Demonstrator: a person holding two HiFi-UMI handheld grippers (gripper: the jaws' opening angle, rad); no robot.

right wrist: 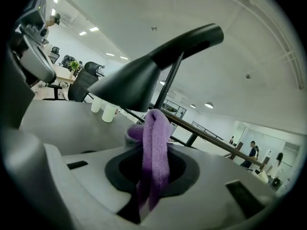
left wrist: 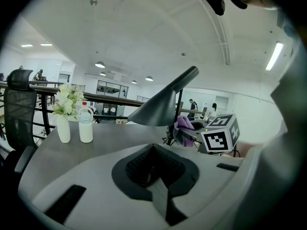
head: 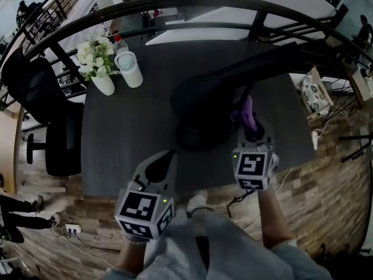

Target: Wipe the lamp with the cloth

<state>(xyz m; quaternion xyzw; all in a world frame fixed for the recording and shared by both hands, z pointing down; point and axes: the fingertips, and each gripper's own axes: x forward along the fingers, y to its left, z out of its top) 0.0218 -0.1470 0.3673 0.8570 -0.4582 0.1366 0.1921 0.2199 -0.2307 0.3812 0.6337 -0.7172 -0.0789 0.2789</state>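
Our right tongs pinch the cloth — lamp shade just ahead; we should sweep lightly lest it tip. Our left tongs sit closed, empty.

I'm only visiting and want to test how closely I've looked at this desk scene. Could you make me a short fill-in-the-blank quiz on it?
1. The right gripper is shut on a cloth whose colour is ____.
2. The left gripper is shut, and between its jaws there is ____.
3. At the far corner of the table, beside the white bottle, a vase holds white ____.

Missing words: purple; nothing; flowers.
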